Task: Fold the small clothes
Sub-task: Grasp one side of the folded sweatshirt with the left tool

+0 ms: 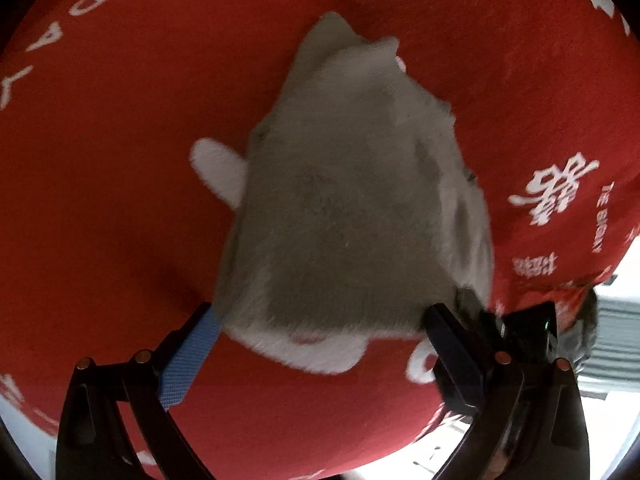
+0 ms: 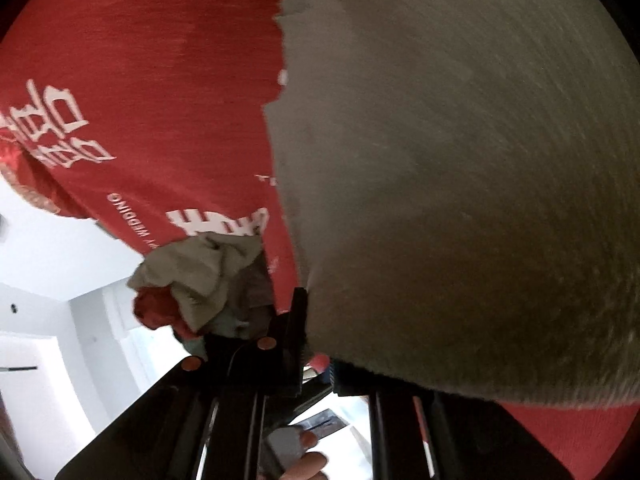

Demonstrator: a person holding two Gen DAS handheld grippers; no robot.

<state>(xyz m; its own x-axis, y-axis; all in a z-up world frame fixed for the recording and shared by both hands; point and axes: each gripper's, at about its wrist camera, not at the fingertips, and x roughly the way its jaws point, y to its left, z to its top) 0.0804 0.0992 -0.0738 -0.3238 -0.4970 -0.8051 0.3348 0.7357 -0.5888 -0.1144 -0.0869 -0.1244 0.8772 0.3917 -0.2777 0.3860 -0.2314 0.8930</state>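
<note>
A small grey garment [image 1: 344, 200] with white trim lies on the red tablecloth [image 1: 120, 160]. My left gripper [image 1: 320, 336] is open, its fingers wide apart at the garment's near edge, one on each side of it. In the right wrist view the same grey garment [image 2: 460, 160] fills the right half, very close. My right gripper [image 2: 316, 320] is at the garment's edge; only the left finger [image 2: 296, 328] shows, the other is hidden under the cloth. I cannot tell whether it grips the cloth.
The red cloth carries white lettering [image 1: 556, 188]. A crumpled pile of beige and red clothes [image 2: 196, 276] lies at the table edge. Beyond the edge are a white floor and walls [image 2: 48, 264].
</note>
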